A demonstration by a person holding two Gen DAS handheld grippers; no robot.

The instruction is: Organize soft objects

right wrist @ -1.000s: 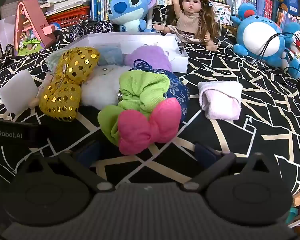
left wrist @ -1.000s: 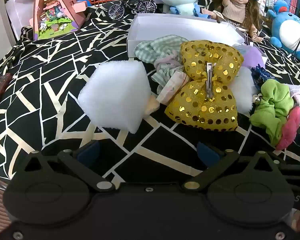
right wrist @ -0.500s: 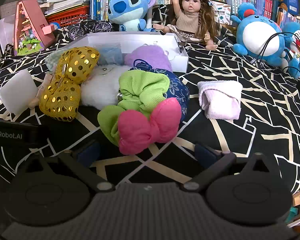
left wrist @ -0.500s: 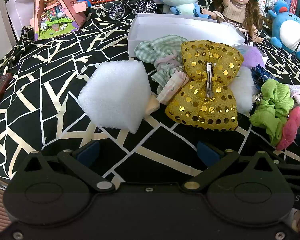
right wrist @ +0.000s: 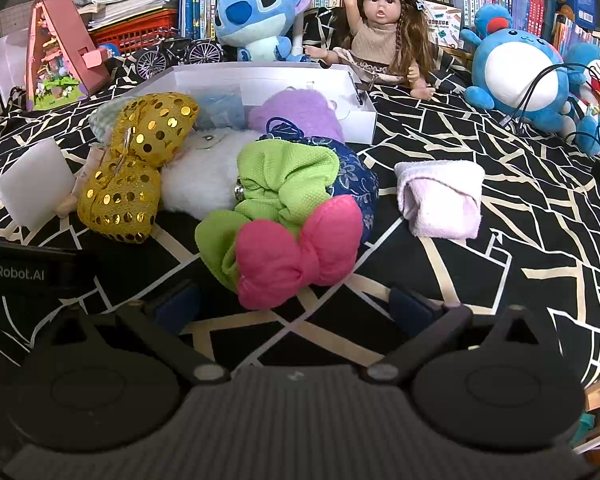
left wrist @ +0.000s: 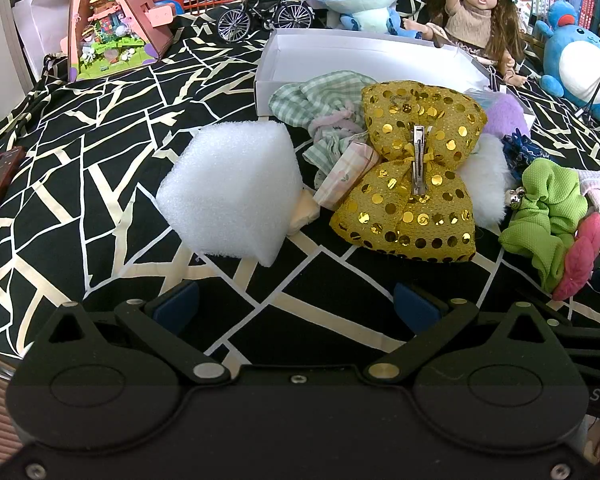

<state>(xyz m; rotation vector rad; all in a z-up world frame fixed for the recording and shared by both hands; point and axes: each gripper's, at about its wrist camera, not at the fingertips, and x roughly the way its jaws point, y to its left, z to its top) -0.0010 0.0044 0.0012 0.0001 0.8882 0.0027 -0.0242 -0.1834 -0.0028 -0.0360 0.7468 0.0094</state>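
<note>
Black cloth (left wrist: pixel 100 184) with pale cracked lines covers the surface, books and toys behind. On it a white box (right wrist: pixel 364 120) holds a purple plush (right wrist: pixel 296 114) and something pale blue; the soft pile spills from its front edge. Right gripper (right wrist: pixel 294 304) hangs with jaws spread and empty — the pink bow (right wrist: pixel 296 248) lies just ahead between its fingers, resting on the green scrunchie (right wrist: pixel 284 180). Left gripper (left wrist: pixel 296 304) is likewise wide apart, holding nothing; foam block (left wrist: pixel 232 188) and gold bow (left wrist: pixel 412 168) lie a little beyond it. A folded towel (right wrist: pixel 440 196) sits apart, right of the pile. Doll (right wrist: pixel 380 24) and blue plush (right wrist: pixel 252 12) stand behind the box.
</note>
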